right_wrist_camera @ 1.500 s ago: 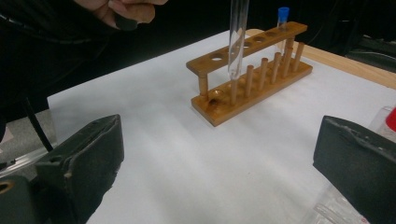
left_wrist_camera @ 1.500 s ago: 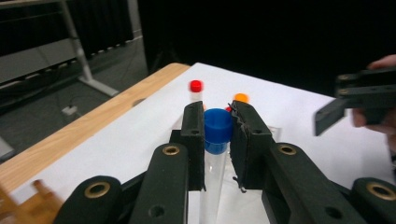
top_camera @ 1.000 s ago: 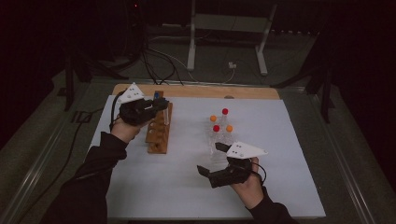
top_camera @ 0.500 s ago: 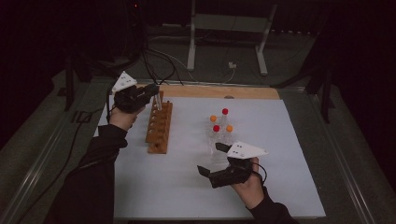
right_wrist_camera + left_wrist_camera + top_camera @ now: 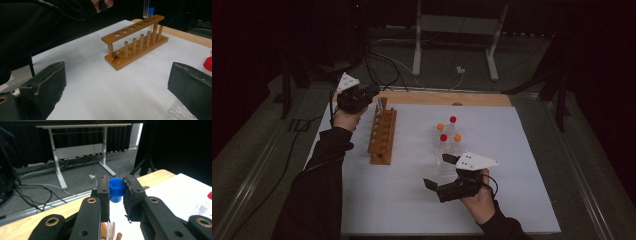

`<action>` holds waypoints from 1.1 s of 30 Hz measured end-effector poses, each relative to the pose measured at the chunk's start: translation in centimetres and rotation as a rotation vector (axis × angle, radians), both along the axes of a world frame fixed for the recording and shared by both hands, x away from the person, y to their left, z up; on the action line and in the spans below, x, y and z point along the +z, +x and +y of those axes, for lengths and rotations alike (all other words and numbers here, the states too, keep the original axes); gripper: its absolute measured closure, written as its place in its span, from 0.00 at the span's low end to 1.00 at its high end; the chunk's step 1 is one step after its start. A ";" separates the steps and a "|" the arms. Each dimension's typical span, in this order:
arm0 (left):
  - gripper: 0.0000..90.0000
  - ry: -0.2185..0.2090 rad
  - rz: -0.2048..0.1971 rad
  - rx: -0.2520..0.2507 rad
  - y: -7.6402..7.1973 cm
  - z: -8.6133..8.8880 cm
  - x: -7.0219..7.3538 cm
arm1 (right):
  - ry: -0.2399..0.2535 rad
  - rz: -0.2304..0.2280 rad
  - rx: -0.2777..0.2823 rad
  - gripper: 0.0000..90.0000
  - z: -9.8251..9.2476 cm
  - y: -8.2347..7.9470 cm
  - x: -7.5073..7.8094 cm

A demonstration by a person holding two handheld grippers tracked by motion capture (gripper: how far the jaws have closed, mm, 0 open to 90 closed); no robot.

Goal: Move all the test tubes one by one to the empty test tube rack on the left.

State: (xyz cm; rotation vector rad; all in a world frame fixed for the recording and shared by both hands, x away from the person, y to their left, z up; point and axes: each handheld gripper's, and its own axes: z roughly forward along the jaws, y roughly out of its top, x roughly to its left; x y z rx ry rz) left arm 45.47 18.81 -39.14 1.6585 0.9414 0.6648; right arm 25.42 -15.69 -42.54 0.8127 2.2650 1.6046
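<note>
My left gripper (image 5: pixel 373 93) hovers by the far end of the wooden tube rack (image 5: pixel 382 136). In the left gripper view my left gripper (image 5: pixel 116 182) is shut on the blue cap (image 5: pixel 116 190) of a glass tube that hangs down between the jaws. From the right gripper view, that tube's clear lower end (image 5: pixel 146 8) hangs just above the rack (image 5: pixel 135 48), beside a second blue-capped tube (image 5: pixel 151 12) standing at the far end. My right gripper (image 5: pixel 438 171) rests low on the white mat, open and empty, near several red- and orange-capped tubes (image 5: pixel 448 131).
A white mat (image 5: pixel 512 150) covers the table, with a wooden strip (image 5: pixel 437 98) along its far edge. A clear plastic bag (image 5: pixel 183 112) lies by my right jaw. Cables and a metal stand's legs (image 5: pixel 452 45) are on the floor beyond.
My left hand has carried the blue-capped tube from over the rack's middle toward its far left end and slightly lower. The right hand has stayed put.
</note>
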 end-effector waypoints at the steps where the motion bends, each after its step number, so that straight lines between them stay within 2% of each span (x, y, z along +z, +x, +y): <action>1: 0.86 -0.005 0.008 0.000 0.2 0.0 -0.2 | -0.001 -0.001 -0.001 0.01 0.0 0.0 0.0; 3: 0.86 0.012 0.009 0.015 0.4 -0.2 -0.8 | 0.000 0.000 0.001 0.01 0.0 0.0 0.0; 14: 0.86 0.019 0.069 0.042 1.3 -0.3 -3.8 | 0.008 0.010 0.008 0.01 -0.1 0.0 -0.1; 19: 0.86 0.020 0.096 0.035 1.4 -0.4 -4.6 | 0.005 0.011 0.014 0.01 0.0 0.0 0.0; 26: 0.86 0.046 0.124 0.036 1.5 -0.6 -5.7 | 0.008 0.014 0.017 0.01 0.0 0.0 0.0; 33: 0.86 0.050 0.122 0.041 1.5 -0.6 -6.2 | 0.010 0.015 0.022 0.01 0.0 -0.1 0.0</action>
